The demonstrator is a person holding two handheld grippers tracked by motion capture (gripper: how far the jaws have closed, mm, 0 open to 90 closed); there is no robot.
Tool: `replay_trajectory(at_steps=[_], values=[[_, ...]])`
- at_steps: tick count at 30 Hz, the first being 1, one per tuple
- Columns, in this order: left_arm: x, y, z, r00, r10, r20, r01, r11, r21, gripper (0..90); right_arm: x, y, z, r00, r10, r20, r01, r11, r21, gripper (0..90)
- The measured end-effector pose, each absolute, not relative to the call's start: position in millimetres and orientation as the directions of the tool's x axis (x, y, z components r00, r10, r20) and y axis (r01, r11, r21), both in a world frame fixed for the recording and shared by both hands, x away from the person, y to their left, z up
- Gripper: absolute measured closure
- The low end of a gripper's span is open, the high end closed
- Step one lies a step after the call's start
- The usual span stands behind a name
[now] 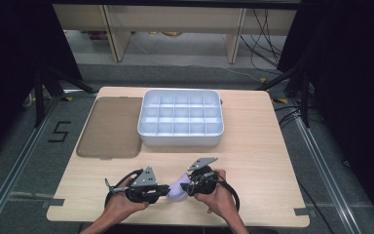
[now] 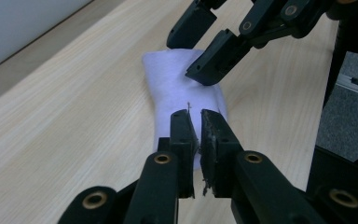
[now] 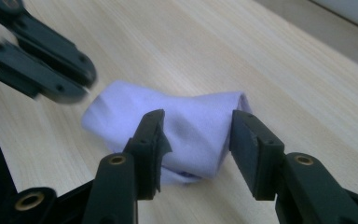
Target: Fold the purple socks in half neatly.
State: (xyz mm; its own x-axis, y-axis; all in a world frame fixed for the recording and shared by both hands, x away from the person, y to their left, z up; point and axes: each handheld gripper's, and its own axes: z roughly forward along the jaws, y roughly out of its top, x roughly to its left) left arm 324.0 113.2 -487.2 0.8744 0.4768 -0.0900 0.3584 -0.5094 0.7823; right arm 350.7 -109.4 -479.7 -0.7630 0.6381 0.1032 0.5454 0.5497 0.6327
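Near the front edge of the table [image 1: 253, 161], between my two hands, I see the pale lilac cloth [image 1: 177, 191] lying bunched on the wood. My left gripper [image 2: 195, 122] has its jaws pinched nearly together on one end of the cloth, a fold caught between them. My right gripper [image 3: 196, 133] stands about half open, jaws straddling the other end, pads not pressing it. Farther back sit the white divided tray [image 1: 148, 130] and a brown lid [image 1: 111, 127] just beside it.
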Motion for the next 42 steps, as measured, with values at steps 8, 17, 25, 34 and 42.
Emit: replay_trajectory(at_steps=[8,17,25,34,42], values=[[329.5,101.4,-498.5,0.879,0.467,-0.093,0.368,-0.543,0.754,86.0,356.2,-116.1,-475.7,-0.728,0.672,0.137,0.581,0.499,0.643,45.6],[332.0,101.2,-502.0,0.887,0.454,-0.082,0.358,-0.567,0.742,85.9,375.9,-108.7,-487.5,-0.722,0.658,0.215,0.641,0.519,0.565,40.3],[331.7,102.0,-503.4,0.886,0.455,-0.089,0.369,-0.575,0.730,86.0,379.8,-107.4,-494.1,-0.725,0.636,0.264,0.662,0.539,0.521,39.8],[332.7,104.4,-504.9,0.894,0.439,-0.088,0.355,-0.575,0.737,85.7,377.8,-109.9,-497.8,-0.707,0.619,0.342,0.694,0.512,0.506,57.8],[328.2,108.2,-503.9,0.886,0.452,-0.106,0.373,-0.555,0.744,81.4,376.6,-113.8,-499.2,-0.735,0.570,0.367,0.664,0.497,0.559,71.2]])
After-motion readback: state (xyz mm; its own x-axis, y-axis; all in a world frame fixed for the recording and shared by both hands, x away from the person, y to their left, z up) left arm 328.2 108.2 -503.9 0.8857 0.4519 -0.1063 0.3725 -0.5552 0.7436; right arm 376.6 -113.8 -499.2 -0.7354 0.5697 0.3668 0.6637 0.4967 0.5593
